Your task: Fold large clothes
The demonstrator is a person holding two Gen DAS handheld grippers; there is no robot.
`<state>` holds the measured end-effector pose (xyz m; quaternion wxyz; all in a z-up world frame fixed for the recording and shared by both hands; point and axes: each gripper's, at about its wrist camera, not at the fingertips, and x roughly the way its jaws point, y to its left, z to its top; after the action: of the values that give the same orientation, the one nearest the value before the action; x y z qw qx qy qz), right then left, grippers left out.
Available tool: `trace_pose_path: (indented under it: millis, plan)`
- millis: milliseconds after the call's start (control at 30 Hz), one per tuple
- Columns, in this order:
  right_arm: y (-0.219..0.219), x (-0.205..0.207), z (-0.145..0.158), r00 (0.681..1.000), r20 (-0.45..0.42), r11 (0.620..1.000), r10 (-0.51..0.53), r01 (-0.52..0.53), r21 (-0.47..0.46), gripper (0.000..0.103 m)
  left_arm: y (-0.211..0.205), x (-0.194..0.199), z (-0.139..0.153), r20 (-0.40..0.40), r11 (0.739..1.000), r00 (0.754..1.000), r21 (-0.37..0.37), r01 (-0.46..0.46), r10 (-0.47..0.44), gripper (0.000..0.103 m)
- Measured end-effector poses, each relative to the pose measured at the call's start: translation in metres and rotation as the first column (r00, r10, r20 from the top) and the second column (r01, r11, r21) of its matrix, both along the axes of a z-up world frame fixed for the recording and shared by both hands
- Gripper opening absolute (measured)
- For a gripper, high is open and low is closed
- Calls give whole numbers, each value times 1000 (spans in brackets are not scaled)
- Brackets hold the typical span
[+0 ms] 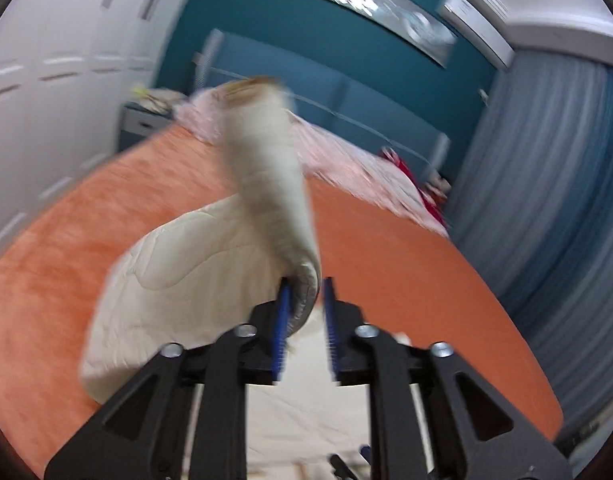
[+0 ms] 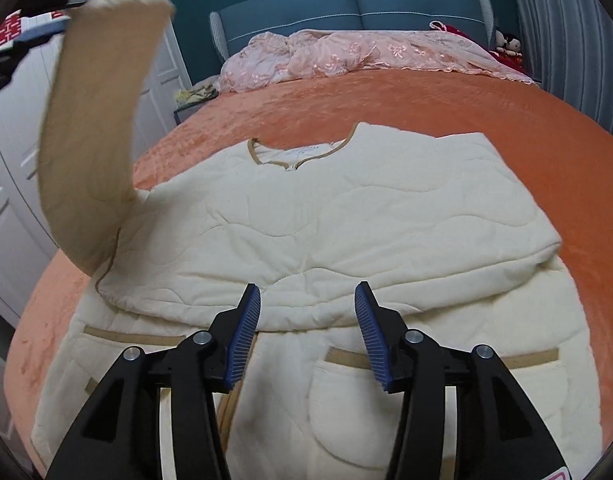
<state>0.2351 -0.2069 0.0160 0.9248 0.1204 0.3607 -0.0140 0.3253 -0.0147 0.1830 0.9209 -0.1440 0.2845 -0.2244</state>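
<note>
2 views cover this moment, and each tells a different half.

Left wrist view: the left gripper [image 1: 305, 284] has the end of the cream sleeve [image 1: 266, 168] between its blue pads [image 1: 283, 320]. The near pad touches the cloth; a gap shows at the far pad, so whether the pinch is firm I cannot tell. The sleeve rises blurred above the orange bedspread [image 1: 406, 272].

Right wrist view: the quilted jacket [image 2: 346, 216] lies front-up in the middle of the bedspread [image 2: 426, 96], collar toward the headboard [image 2: 354, 4]. Its right side is already folded inward. The left gripper [image 2: 62, 4] holds the other sleeve [image 2: 94, 120] high at the jacket's left. The right gripper [image 2: 308, 300] hovers just above the folded edge, jaws spread wide and holding nothing.

Judged from this, the sleeve fold is in hand. Next, the sleeve wants carrying across the chest and laying flat, with the right gripper free to pin the body.

Room is generous: bare bedspread on every side, the pink blanket [image 2: 346, 52] well apart near the pillows, and the wardrobe [image 2: 10, 200] close on the left.
</note>
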Motion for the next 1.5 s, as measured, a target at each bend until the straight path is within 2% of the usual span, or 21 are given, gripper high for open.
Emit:
trace_pose_path:
  millis: [33, 100, 167, 267, 333, 433, 533, 633, 900, 967, 1000, 1033, 1100, 1167, 1233, 1300, 1367, 1433, 1500]
  plan:
    - [-10, -8, 5, 1000, 6, 1000, -10, 10, 11, 54, -16, -7, -13, -19, 1000, 1000, 5, 15, -15, 53]
    - [-29, -19, 9, 999, 6, 999, -37, 36, 40, 59, -29, -20, -43, -86, 1000, 996, -27, 13, -15, 63]
    - [-48, -23, 11, 998, -5, 995, -60, 60, 81, 60, -22, -25, -74, -195, 995, 981, -97, -10, -10, 63]
    - [-69, -18, 10, 995, -25, 986, -98, 101, 134, 60, 15, -24, -112, -339, 973, 937, -175, -149, 82, 63]
    - [-79, -9, 9, 991, -30, 976, -128, 132, 173, 60, 48, -28, -131, -395, 948, 903, -185, -258, 169, 63]
    - [-90, 12, 10, 987, -32, 962, -159, 162, 220, 60, 92, -20, -157, -469, 911, 846, -178, -373, 254, 62]
    - [-102, 37, 9, 982, -43, 946, -185, 190, 261, 60, 125, -17, -178, -521, 868, 799, -200, -455, 300, 62]
    - [-110, 62, 6, 975, -70, 931, -211, 222, 291, 60, 149, -1, -191, -555, 831, 769, -229, -508, 317, 62]
    - [-124, 108, -20, 951, -170, 886, -260, 305, 350, 60, 168, 24, -231, -672, 741, 690, -311, -594, 271, 55]
    - [-126, 116, -22, 946, -180, 879, -268, 317, 357, 60, 168, 27, -234, -684, 729, 678, -316, -608, 269, 49]
    - [-126, 120, -21, 946, -179, 878, -270, 318, 358, 55, 167, 30, -234, -686, 729, 674, -309, -611, 274, 40]
    - [-125, 124, -18, 948, -170, 880, -270, 314, 357, 33, 168, 32, -233, -686, 730, 670, -300, -614, 282, 31]
    - [-121, 128, -8, 963, -149, 892, -227, 266, 366, 7, 168, 35, -231, -686, 738, 662, -273, -617, 301, 26]
    - [-116, 125, 16, 975, -71, 913, -209, 221, 342, 6, 169, 40, -230, -694, 756, 658, -252, -604, 294, 21]
    - [-111, 113, 43, 982, 21, 931, -186, 169, 324, 5, 170, 44, -227, -687, 779, 669, -240, -579, 285, 17]
    - [-109, 94, 68, 982, 106, 944, -157, 117, 309, 5, 170, 45, -222, -663, 804, 687, -214, -554, 298, 13]
    - [-105, 70, 83, 978, 160, 961, -131, 86, 263, 5, 168, 40, -210, -611, 825, 721, -189, -533, 326, 10]
    - [-101, 56, 77, 982, 148, 980, -119, 92, 175, 5, 158, 32, -196, -530, 857, 759, -107, -503, 379, 8]
    - [-101, 58, 46, 992, 39, 991, -116, 113, 67, 4, 144, 29, -193, -478, 879, 773, -5, -477, 417, 8]
